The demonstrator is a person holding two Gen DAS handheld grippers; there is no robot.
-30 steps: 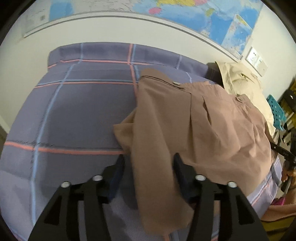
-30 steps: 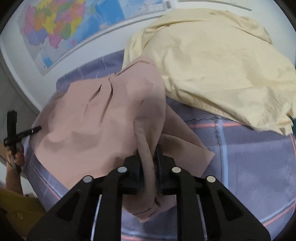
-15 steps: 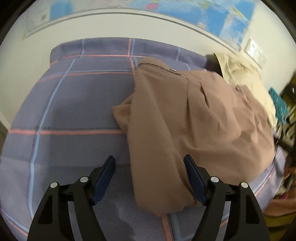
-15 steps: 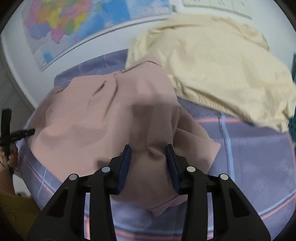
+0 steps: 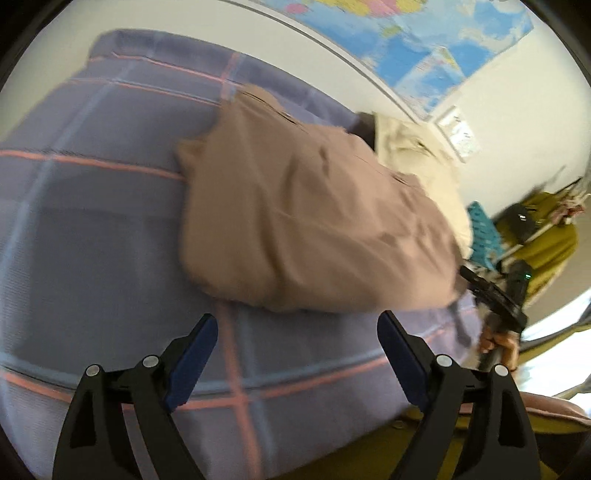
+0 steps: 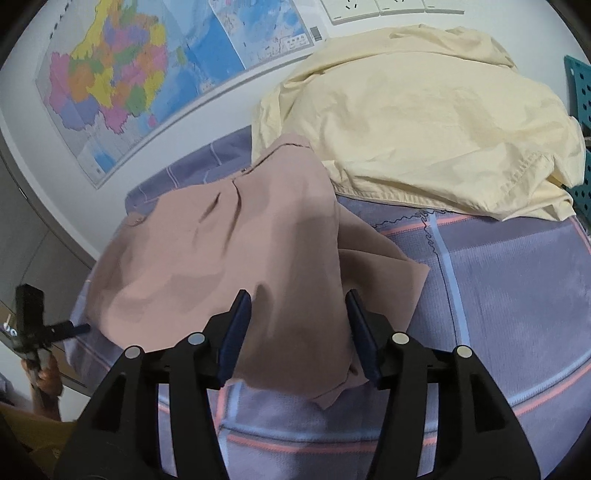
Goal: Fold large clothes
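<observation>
A brown shirt (image 5: 317,229) lies crumpled on a purple plaid sheet (image 5: 92,229) that covers the bed, its near hem close to the bed's front edge. Behind it, touching its far end, a yellow shirt (image 6: 417,122) sprawls against the white wall, where a map (image 6: 122,74) hangs and sockets (image 6: 373,9) sit above it. A teal perforated panel (image 6: 580,110) stands beside the yellow shirt at the bed's end. The left gripper (image 5: 297,332) points down at the sheet just short of the brown shirt; its jaws have just been opening and stand wide, with only bare sheet between them. The right gripper (image 6: 297,325) also tilts downward; its jaws have just been opening too and now stand apart, the brown shirt's hem lying loose between the blue pads (image 6: 232,336) without being pinched. A hand (image 5: 498,341) grips the right gripper's handle.
</observation>
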